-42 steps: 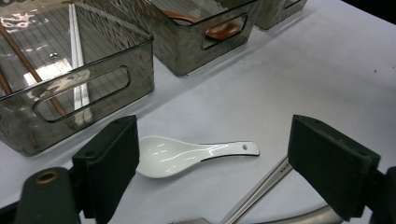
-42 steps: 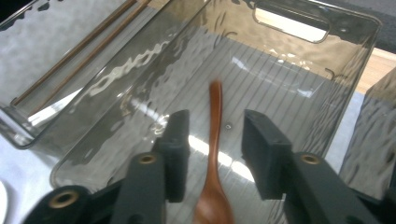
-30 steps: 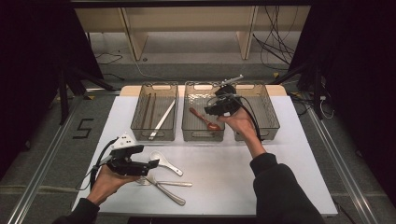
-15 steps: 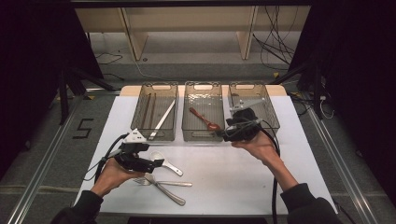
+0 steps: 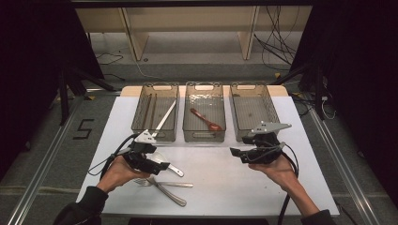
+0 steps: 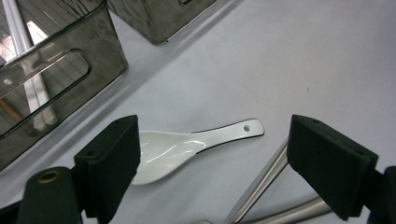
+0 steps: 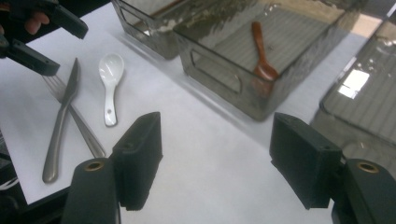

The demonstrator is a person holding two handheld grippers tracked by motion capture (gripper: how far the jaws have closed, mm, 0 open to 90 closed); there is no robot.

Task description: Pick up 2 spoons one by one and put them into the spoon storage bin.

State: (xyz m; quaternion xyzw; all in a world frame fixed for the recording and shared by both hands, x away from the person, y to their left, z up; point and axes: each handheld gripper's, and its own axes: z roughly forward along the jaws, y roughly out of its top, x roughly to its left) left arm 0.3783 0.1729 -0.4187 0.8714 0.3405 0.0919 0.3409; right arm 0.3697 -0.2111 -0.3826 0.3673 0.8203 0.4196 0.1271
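A glossy white ceramic spoon (image 6: 187, 144) is gleaming between the left tool's (image 6: 233, 163) matt black pads, beside brushed-metal cutlery handles (image 6: 261, 186).

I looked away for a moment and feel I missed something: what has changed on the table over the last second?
The right hand-held gripper drew back from above the transparent plastic bins toward the person, its jaws just opening, nothing between them. The left hand-held gripper edged slightly toward the white ceramic spoon, open. The brown wooden spoon in the middle bin, the metal knife and fork stayed put.
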